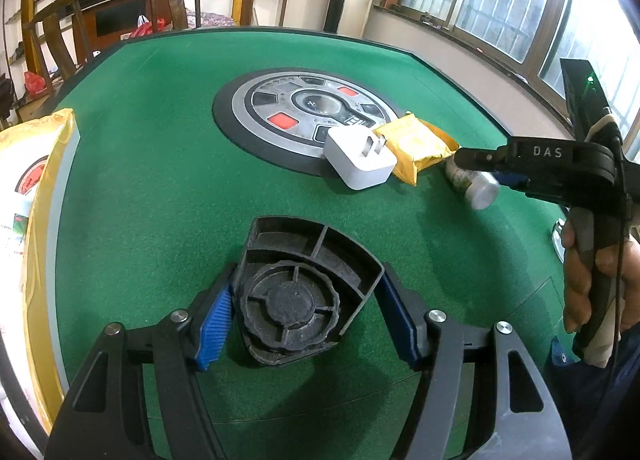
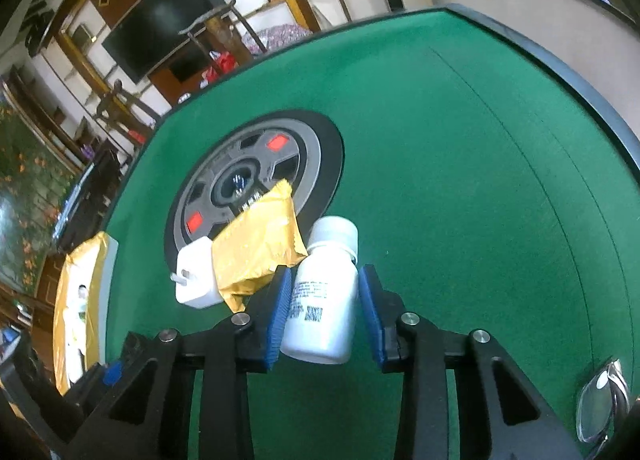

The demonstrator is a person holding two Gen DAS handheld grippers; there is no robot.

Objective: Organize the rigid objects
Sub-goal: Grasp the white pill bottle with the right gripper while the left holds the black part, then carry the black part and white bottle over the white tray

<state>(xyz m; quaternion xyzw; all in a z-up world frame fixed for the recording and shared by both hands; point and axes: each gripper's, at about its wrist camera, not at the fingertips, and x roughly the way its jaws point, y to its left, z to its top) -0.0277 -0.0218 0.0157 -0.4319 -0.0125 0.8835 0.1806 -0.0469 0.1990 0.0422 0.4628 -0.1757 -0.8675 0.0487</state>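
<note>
My left gripper (image 1: 308,324) is shut on a black ribbed plastic piece (image 1: 304,292) with a round hub, held just over the green table (image 1: 160,164). A white plug charger (image 1: 358,158) lies by a yellow packet (image 1: 418,148) at the edge of the table's round centre panel (image 1: 304,112). My right gripper (image 2: 326,312) brackets a white pill bottle (image 2: 326,292) lying on the felt; its left pad touches the bottle, and a gap shows at the right pad. In the left wrist view the right gripper (image 1: 480,166) sits over the bottle (image 1: 474,182). The charger (image 2: 194,278) and the packet (image 2: 260,248) lie left of the bottle.
A large yellow-and-white bag (image 1: 28,228) lies at the table's left edge, also in the right wrist view (image 2: 80,308). A pair of glasses (image 2: 600,404) lies at the near right. Chairs (image 1: 60,32), shelves and a dark TV stand beyond the far edge; windows are to the right.
</note>
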